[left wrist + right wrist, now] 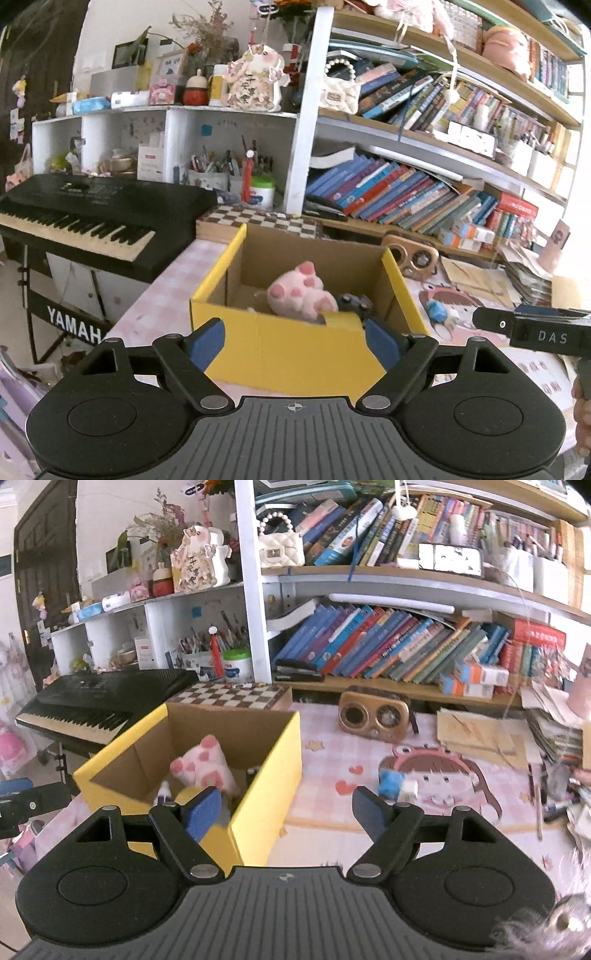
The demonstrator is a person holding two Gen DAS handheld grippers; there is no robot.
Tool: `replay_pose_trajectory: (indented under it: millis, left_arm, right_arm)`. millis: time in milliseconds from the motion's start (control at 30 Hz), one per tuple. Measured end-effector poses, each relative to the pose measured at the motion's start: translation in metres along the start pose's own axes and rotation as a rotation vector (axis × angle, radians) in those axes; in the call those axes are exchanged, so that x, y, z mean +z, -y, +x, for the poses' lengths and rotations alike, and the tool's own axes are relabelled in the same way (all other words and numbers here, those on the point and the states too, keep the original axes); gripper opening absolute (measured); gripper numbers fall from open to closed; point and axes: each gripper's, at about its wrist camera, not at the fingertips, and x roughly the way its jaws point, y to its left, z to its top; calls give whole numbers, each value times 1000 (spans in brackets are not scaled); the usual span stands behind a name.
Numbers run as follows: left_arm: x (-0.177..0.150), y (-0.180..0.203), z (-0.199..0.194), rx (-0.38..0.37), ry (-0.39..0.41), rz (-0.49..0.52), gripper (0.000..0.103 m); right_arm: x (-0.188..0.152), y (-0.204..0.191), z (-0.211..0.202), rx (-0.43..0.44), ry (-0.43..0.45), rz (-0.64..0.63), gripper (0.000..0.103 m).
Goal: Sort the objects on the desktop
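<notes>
Right wrist view: blue-and-white toy (pixel 397 784) lies loose on the table (pixel 332 805), between the yellow box (pixel 266 775) and the table's right edge.
Right tool (pixel 286 806) is wide open and holds nothing; left tool (pixel 295 338) likewise, fingers either side of the box's near wall. Pink plush (pixel 205 766) already lies inside the box. Judged handling: the toy looks small, light and possibly soft, unlikely to break. Grip across its narrow middle, not the white end; its exact shape is unclear.

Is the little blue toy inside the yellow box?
No, the little blue toy lies on the pink desk mat, outside the yellow box, which holds the pink plush pig.
</notes>
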Motion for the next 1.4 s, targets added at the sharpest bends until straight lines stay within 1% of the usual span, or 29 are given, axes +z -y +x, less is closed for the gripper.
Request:
replay_pose_trajectory:
  millis: [233, 433, 700, 900, 1167, 1400]
  left_arm:
    - [-19, 6, -20, -22, -20, 21, 86]
    - [-35, 5, -32, -25, -49, 15, 86]
    - [-55, 6, -43, -25, -87, 20, 86]
    - [-61, 5, -45, -15, -100, 36, 86]
    - [-76, 19, -43, -66, -161, 47, 86]
    - [-82, 37, -34, -133, -196, 91, 86]
  right_arm:
    - [-33, -10, -29, -17, -23, -6, 77]
    - [-60, -21, -47, -16, -55, -17, 77]
    - [-83, -29, -60, -18, -95, -7, 77]
    - [-94, -27, -64, -37, -111, -24, 77]
    - [-113, -28, -72, -36, -160, 1, 79]
    - [-119, -18, -78, -75, -170, 30, 80]
